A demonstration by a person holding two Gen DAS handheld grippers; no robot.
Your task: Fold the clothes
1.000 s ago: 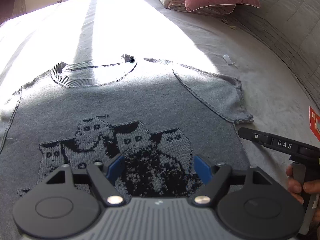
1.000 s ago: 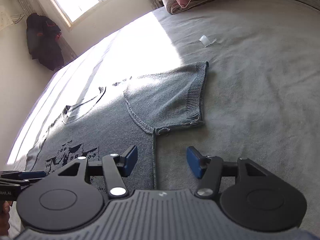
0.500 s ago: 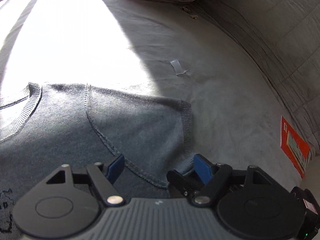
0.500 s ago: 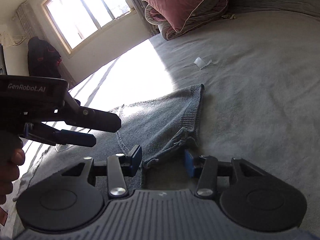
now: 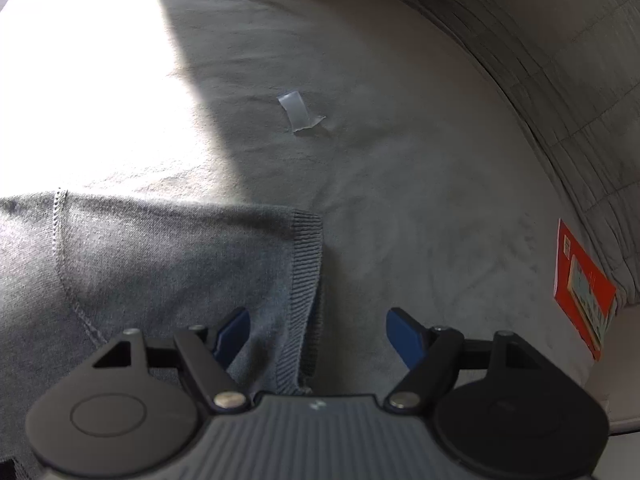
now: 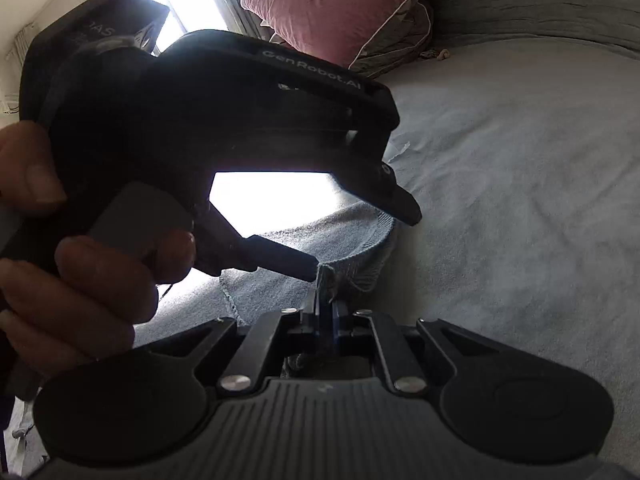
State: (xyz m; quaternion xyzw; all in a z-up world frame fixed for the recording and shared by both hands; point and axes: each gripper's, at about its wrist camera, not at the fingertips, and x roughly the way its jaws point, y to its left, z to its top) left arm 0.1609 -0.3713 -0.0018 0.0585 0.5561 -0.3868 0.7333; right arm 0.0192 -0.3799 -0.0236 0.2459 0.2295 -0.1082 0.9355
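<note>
My right claw (image 6: 326, 312) is clamped on the ribbed cuff of the grey knitted sweater (image 5: 168, 264), spread on the grey bedspread (image 5: 420, 200). My left claw (image 5: 318, 336) gapes, jaws closing, over that sleeve. A pink cushion (image 6: 340, 4) lies by the sunlit window (image 6: 176, 8).
</note>
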